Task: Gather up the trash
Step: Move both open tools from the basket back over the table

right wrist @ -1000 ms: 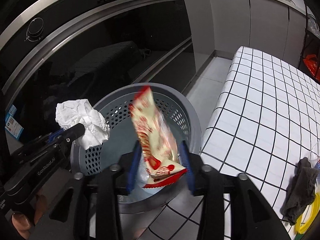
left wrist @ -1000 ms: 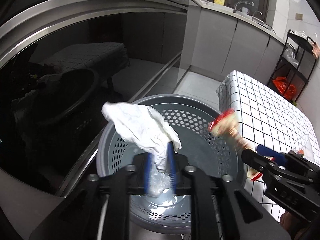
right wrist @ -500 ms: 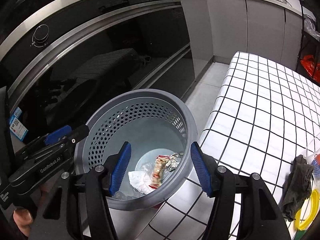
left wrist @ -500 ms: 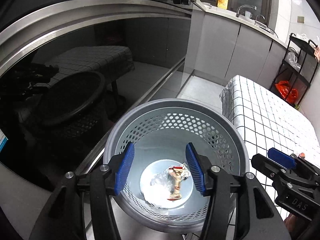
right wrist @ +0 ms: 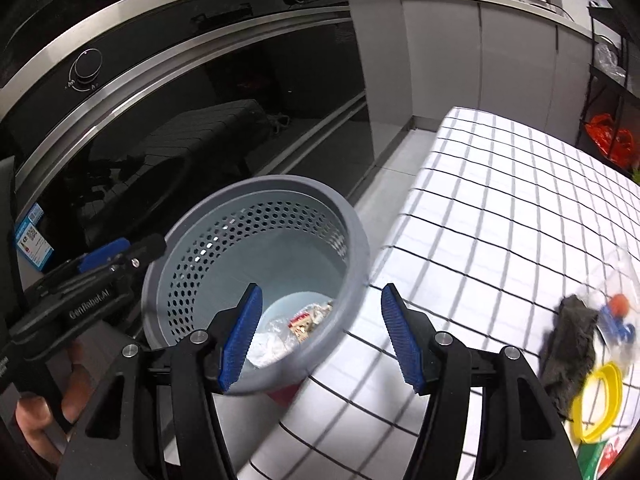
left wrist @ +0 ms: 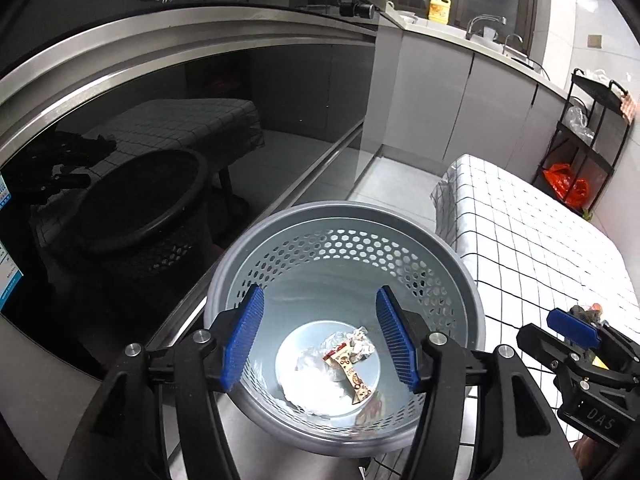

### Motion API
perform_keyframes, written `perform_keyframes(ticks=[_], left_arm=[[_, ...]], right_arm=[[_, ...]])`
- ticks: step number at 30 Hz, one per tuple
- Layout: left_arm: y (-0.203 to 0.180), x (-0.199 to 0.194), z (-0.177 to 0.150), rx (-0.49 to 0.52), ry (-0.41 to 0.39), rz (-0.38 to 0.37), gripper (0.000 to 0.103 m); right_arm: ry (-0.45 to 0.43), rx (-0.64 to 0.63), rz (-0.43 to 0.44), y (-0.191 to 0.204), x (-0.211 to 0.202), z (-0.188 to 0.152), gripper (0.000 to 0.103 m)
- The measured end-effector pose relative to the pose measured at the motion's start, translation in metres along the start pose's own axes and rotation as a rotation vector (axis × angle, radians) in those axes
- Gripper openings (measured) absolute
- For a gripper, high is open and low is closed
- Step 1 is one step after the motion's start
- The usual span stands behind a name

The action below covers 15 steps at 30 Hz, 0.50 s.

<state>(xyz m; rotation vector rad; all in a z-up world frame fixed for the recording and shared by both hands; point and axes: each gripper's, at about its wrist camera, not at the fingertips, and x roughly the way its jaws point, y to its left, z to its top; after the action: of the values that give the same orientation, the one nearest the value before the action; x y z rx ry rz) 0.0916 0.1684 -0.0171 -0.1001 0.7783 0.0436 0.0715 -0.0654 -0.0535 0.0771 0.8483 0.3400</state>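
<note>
A grey perforated bin (left wrist: 344,210) stands on the floor between the oven front and the table. At its bottom lie a white tissue (left wrist: 316,384), a red-and-cream snack wrapper (left wrist: 352,372) and a crumpled foil piece (left wrist: 360,344). My left gripper (left wrist: 319,300) hangs over the bin, its jaws opening, with nothing between them. My right gripper (right wrist: 321,296) is open and empty above the bin's right rim (right wrist: 352,216) and the table edge. The wrapper (right wrist: 302,322) and the tissue (right wrist: 268,350) also show in the right wrist view.
A table with a black-checked white cloth (right wrist: 500,220) is on the right. On it lie a dark rag (right wrist: 572,340), a yellow ring (right wrist: 596,400) and a clear plastic bag (right wrist: 616,312). A black glass oven front (left wrist: 160,140) is at the left, a rack (left wrist: 580,140) behind.
The tissue left the left jaws and the wrapper left the right jaws; both now lie in the bin. The left jaws widened. The right gripper drifted right towards the table.
</note>
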Motion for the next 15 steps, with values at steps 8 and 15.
perform_keyframes(ticks=[8,15], left_arm=[[-0.023,-0.015,-0.007,0.023,-0.014,-0.055,0.06],[-0.068,-0.031,-0.018,0.108,-0.049,-0.078,0.061]], right_arm=[[-0.034,0.066,-0.072,-0.04,-0.041,-0.031,0.06],[-0.065,0.146,-0.188,-0.102,-0.101,-0.069,0.061]])
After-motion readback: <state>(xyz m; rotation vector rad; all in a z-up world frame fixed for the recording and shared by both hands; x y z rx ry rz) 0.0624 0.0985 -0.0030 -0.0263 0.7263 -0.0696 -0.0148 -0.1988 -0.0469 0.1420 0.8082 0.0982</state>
